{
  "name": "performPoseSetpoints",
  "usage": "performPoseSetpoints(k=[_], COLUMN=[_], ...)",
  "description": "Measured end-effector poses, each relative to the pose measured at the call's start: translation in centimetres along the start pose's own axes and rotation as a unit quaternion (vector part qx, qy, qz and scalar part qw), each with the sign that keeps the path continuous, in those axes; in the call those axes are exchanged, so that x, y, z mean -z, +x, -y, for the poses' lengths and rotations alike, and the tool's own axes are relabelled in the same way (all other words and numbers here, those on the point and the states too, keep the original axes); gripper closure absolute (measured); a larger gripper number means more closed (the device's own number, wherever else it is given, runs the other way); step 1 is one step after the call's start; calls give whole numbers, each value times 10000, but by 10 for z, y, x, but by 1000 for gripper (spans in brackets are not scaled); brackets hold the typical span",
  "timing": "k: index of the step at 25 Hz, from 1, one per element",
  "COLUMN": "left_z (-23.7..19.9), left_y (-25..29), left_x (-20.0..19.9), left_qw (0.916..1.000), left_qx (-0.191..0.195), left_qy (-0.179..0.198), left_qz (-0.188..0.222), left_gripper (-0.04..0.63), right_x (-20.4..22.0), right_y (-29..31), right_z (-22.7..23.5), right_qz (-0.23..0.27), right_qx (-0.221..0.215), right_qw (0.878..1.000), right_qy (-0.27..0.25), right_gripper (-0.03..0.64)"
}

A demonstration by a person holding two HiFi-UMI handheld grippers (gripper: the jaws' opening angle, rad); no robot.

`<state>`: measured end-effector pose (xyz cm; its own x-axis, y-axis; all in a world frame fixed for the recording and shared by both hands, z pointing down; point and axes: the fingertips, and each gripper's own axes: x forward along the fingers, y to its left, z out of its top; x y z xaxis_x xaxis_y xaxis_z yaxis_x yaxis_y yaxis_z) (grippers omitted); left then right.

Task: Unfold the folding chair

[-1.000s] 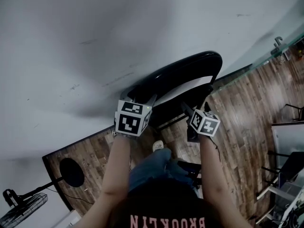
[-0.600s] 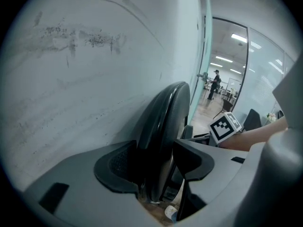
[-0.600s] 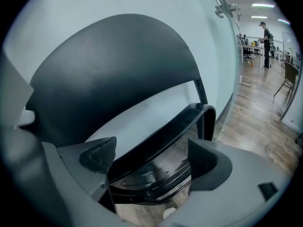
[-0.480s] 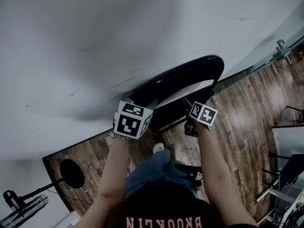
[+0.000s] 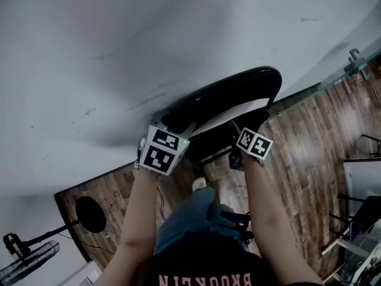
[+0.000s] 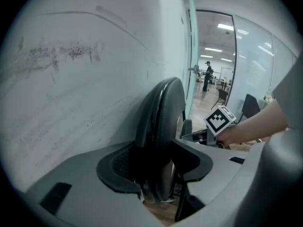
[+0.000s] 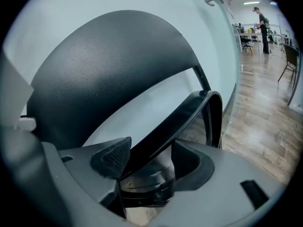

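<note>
Pinching the backrest (image 6: 161,112) edge of the folded chair (image 5: 238,86), the left gripper's (image 6: 158,169) pads have just been closing tighter, while the right gripper's (image 7: 144,162) pads, also just closing, clamp a black frame tube (image 7: 182,112), the chair leaning on a white wall (image 5: 119,40) over wood floor (image 5: 309,148).

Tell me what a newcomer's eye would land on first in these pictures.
The black folding chair, folded flat and leaning against the white wall, dominates the middle of the head view. The left gripper clamps its padded edge and the right gripper a thinner curved rim; both pairs of jaws have just been closing on it.
</note>
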<state>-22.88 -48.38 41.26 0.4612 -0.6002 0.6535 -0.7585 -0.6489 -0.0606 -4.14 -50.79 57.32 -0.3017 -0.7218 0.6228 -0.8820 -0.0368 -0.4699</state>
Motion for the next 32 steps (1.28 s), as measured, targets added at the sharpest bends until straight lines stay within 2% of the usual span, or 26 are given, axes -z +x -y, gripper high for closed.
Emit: performPoseSetpoints(k=[9, 16, 27, 32], left_z=[27, 64, 102, 114], left_y=[-13, -25, -42, -46], left_x=[3, 7, -14, -15], left_qw=[9999, 9990, 9985, 9981], left_qx=[-73, -101, -429, -466], left_qy=[106, 332, -336, -407], left_qz=[-15, -268, 67, 76], left_gripper=[388, 381, 319, 313], right_x=[9, 24, 42, 48], right_y=[-23, -53, -88, -102], right_z=[9, 22, 38, 47], right_qz=[109, 121, 129, 109], right_qx=[20, -109, -274, -330], right_qw=[9999, 9998, 9994, 9992], right_qy=[40, 123, 153, 172], right_gripper=[347, 348, 348, 348])
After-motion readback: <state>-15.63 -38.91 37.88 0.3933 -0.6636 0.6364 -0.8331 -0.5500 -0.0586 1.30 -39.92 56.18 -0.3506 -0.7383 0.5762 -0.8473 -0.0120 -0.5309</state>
